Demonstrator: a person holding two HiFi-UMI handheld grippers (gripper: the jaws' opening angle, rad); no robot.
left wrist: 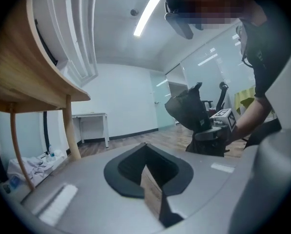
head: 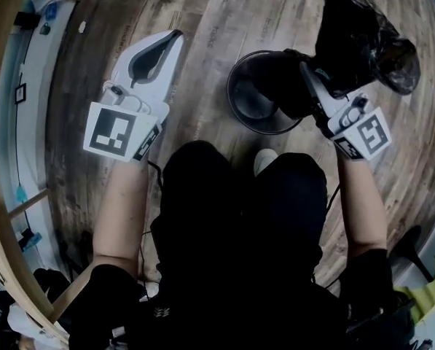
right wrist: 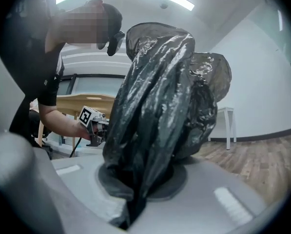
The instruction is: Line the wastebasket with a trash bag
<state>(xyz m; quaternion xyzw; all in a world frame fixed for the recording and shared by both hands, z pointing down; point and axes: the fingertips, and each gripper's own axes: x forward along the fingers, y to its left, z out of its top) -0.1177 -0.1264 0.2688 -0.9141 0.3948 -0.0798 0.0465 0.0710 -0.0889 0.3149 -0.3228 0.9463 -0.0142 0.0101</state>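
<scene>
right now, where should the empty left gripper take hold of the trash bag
Probably the bunched fold beside the right gripper, approached from the left over the wastebasket: the trash bag is gathered there, but balloons loose at its far end.

Dark, round wastebasket (head: 248, 99), upright on the wooden floor with its mouth open upward and no liner over its rim. Black, glossy trash bag (head: 363, 42), bunched and puffed, pinched at one end in the closed right gripper (head: 307, 71). It overlaps the basket's right rim and billows to the far right.
</scene>
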